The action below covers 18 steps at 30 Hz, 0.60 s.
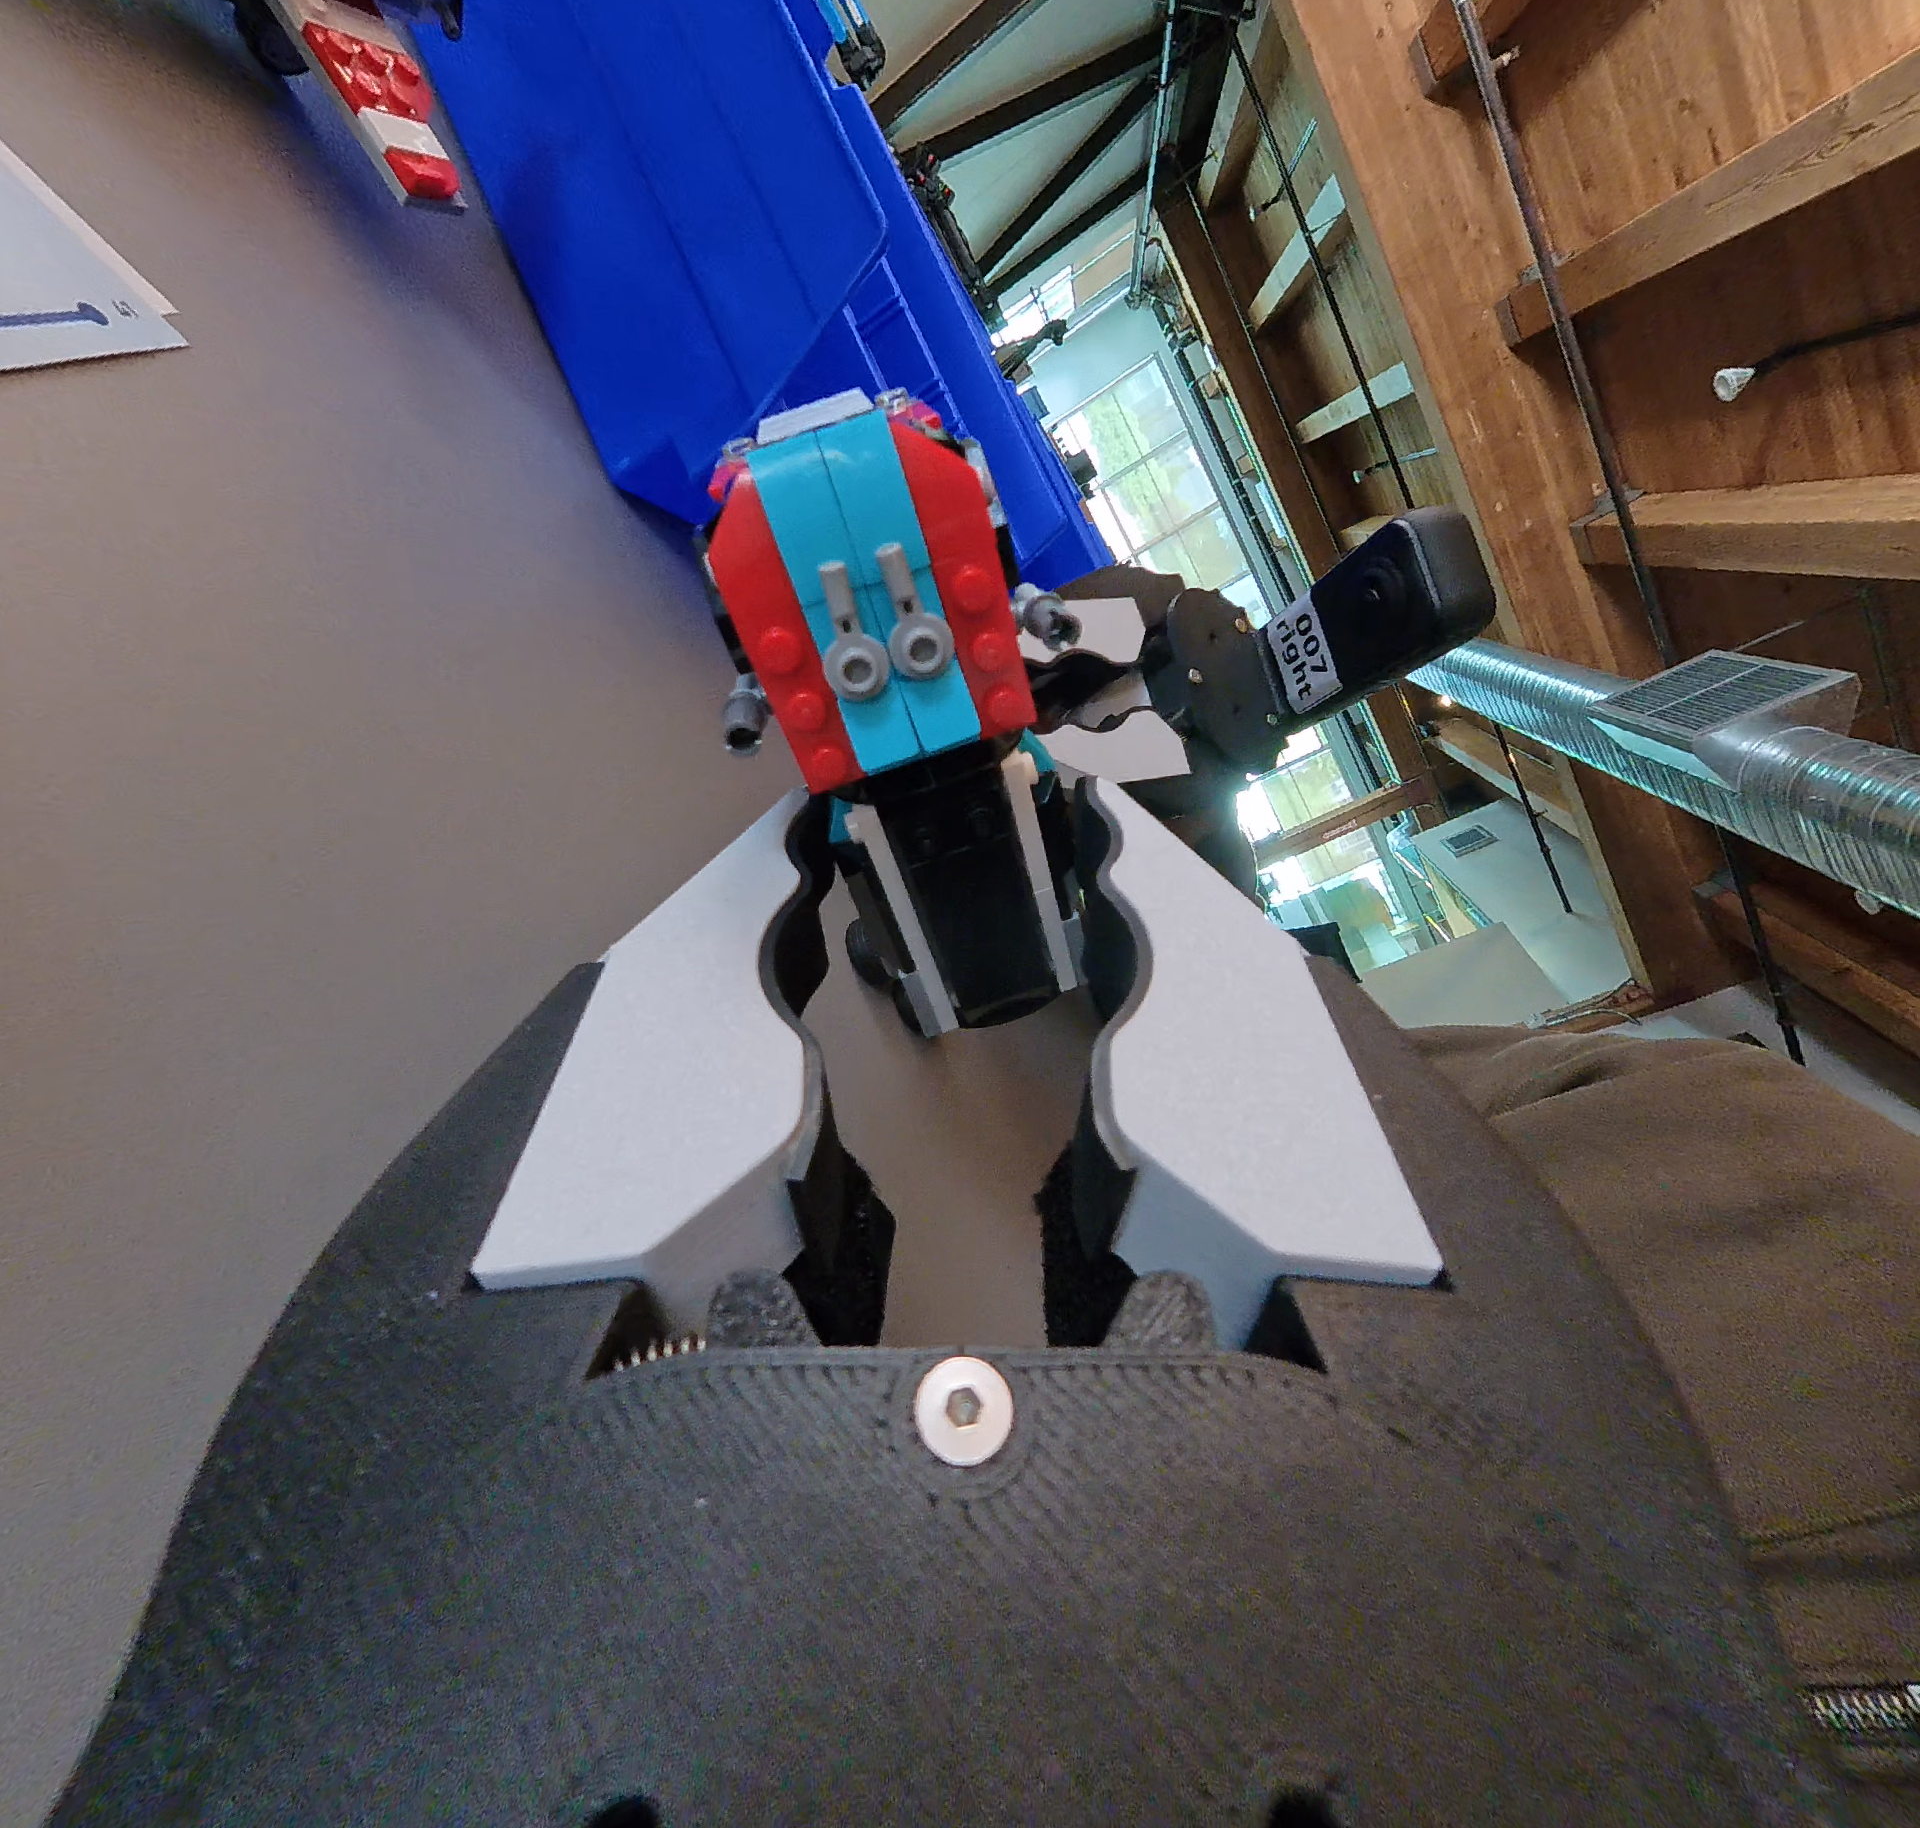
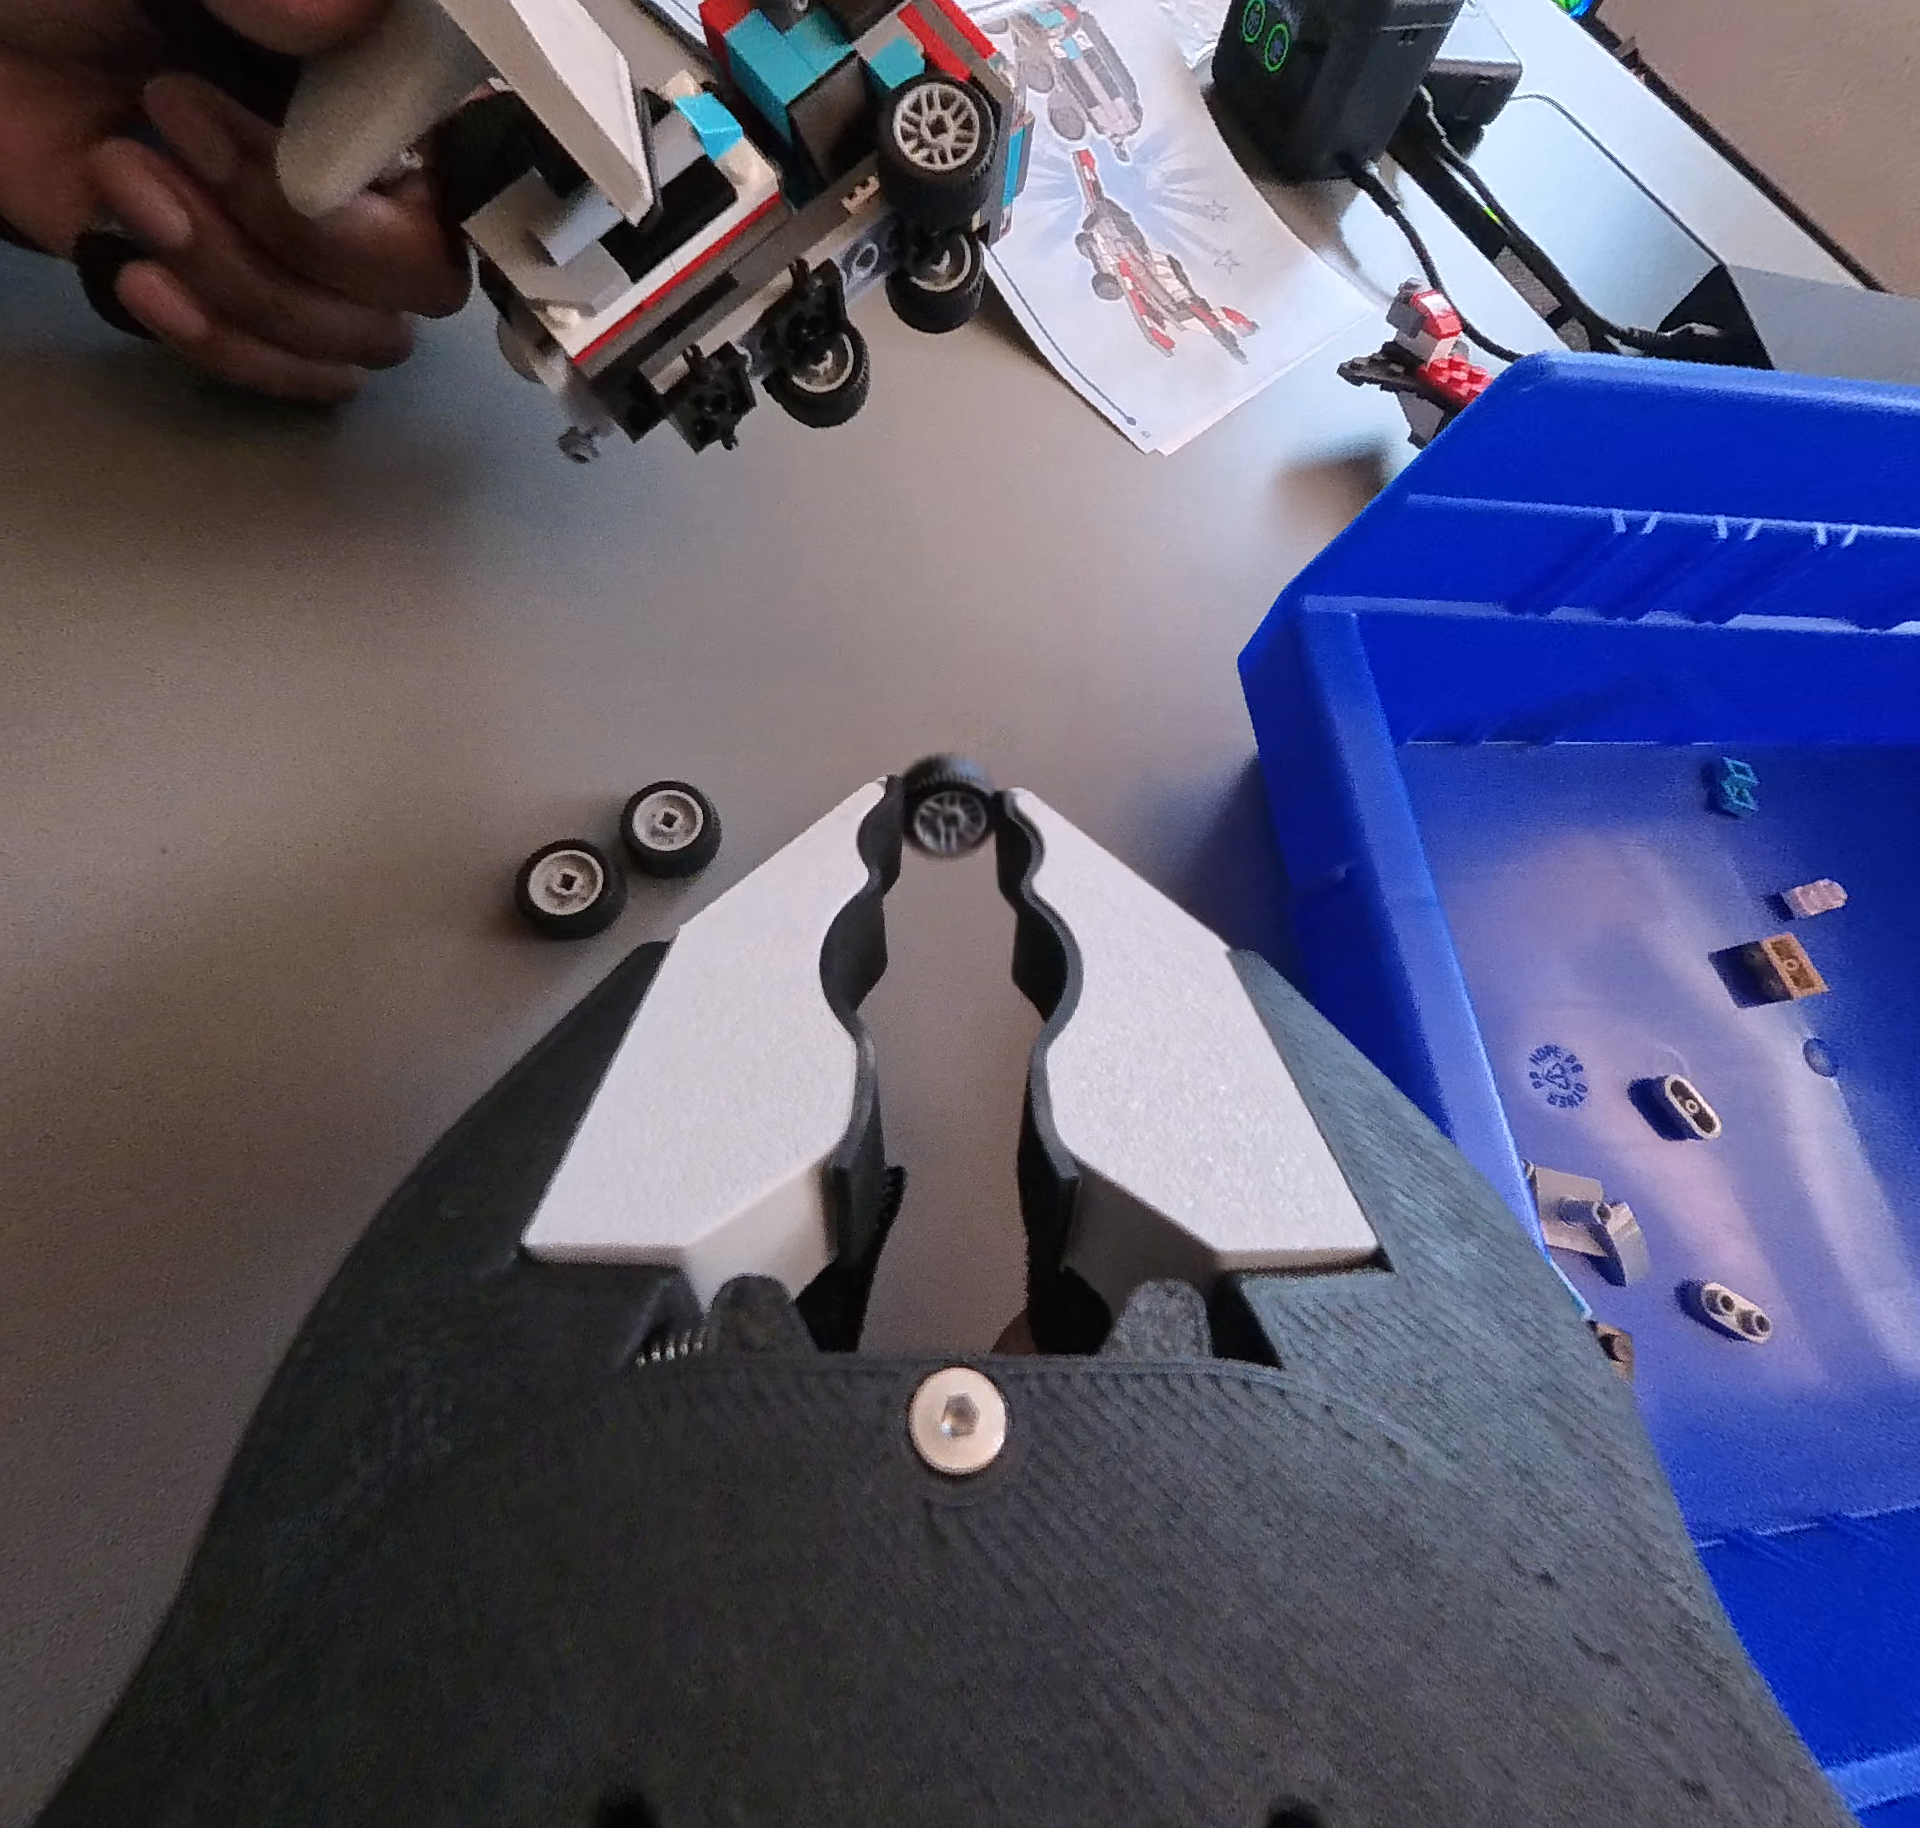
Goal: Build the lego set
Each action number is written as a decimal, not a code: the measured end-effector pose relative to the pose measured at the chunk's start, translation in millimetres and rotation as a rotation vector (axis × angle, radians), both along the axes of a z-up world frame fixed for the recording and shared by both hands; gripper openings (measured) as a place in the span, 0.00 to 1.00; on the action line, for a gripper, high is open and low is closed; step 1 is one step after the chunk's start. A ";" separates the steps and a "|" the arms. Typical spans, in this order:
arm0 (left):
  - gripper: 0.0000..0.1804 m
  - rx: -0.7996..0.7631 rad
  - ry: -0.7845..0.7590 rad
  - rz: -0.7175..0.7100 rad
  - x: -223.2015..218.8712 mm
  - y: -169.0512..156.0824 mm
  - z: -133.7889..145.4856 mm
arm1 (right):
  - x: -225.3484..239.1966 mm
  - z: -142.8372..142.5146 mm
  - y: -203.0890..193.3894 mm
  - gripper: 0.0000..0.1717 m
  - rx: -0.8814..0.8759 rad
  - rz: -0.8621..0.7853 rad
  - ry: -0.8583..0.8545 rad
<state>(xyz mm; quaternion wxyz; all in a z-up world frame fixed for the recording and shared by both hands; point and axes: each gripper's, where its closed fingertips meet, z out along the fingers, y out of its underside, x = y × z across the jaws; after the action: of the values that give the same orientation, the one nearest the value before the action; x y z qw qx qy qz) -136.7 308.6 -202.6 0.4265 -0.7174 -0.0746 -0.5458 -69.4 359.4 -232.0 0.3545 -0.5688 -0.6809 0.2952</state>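
My left gripper [image 1: 951, 833] is shut on a brick-built toy truck [image 1: 873, 615] with a red and turquoise roof and a black rear. It holds the truck tipped on its side above the grey table [image 2: 312, 635]. The truck also shows in the right wrist view [image 2: 748, 220], with wheels on its exposed side. My right gripper [image 2: 945, 802] is shut on a small black toy wheel [image 2: 948, 814] with a grey spoked hub, pinched at the very fingertips. Two loose wheels [image 2: 618, 859] lie on the table to its left. The right gripper also shows in the left wrist view [image 1: 1101, 677], beside the truck.
A blue plastic bin [image 2: 1558, 947] at the right holds several small loose bricks. A printed instruction sheet [image 2: 1143, 251], a small red and grey brick build [image 2: 1423, 344] and a black charger box [image 2: 1340, 33] lie at the back. A hand [image 2: 187, 147] holds the left gripper. About 10 centimetres separates my left fingertips from my right.
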 end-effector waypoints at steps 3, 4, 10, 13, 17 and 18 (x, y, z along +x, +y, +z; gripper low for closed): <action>0.26 0.000 0.000 0.000 0.2 -0.1 0.1 | -0.2 -1.1 -0.4 0.10 -0.003 0.001 -0.003; 0.26 0.000 0.000 0.000 0.1 -0.1 0.1 | 0.3 -2.3 -0.6 0.10 -0.006 0.001 -0.010; 0.26 0.000 0.002 0.000 0.5 -0.4 0.2 | 12.5 -5.5 3.2 0.12 -0.029 0.008 -0.057; 0.26 0.000 0.002 -0.002 0.9 -0.5 0.1 | 20.0 -3.0 -8.8 0.14 -0.059 0.082 -0.062; 0.26 0.000 -0.001 -0.003 0.7 -0.7 0.4 | 29.1 -11.2 -35.4 0.17 -0.101 0.209 -0.100; 0.26 -0.001 0.000 -0.004 0.9 -0.9 0.4 | 30.8 -16.4 -40.2 0.18 -0.096 0.232 -0.123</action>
<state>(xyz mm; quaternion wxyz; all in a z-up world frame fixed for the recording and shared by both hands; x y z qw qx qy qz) -135.8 307.7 -202.2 0.4250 -0.7176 -0.0736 -0.5468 -38.6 319.2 -248.4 0.2478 -0.5197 -0.7476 0.3310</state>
